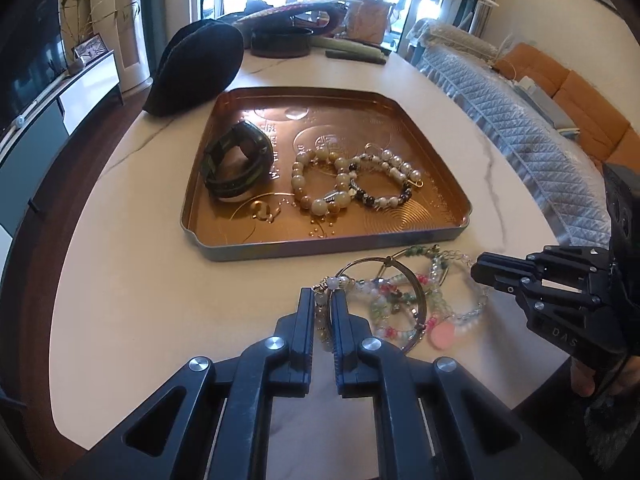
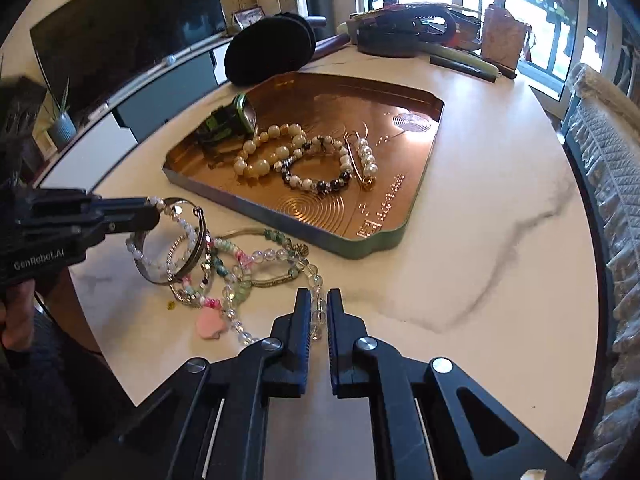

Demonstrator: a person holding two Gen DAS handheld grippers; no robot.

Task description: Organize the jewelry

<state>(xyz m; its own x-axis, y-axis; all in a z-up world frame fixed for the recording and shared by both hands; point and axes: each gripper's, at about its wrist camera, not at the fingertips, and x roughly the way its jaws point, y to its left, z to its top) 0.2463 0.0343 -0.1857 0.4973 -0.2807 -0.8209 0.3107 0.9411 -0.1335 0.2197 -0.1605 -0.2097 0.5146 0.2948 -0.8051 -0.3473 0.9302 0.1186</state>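
Note:
A copper tray on the white marble table holds a green watch, a cream bead bracelet, a black-and-white bead bracelet and a pearl pin. In front of it lies a tangle of bead bracelets with a pink charm. My left gripper is shut on a pale bead bracelet, with a tilted silver bangle at its jaws. My right gripper is shut on a clear bead bracelet.
A black hat sits beyond the tray's far left corner. Bags and long dark objects crowd the far end of the table. A quilted chair back stands along the right edge. Bare marble spreads right of the tray.

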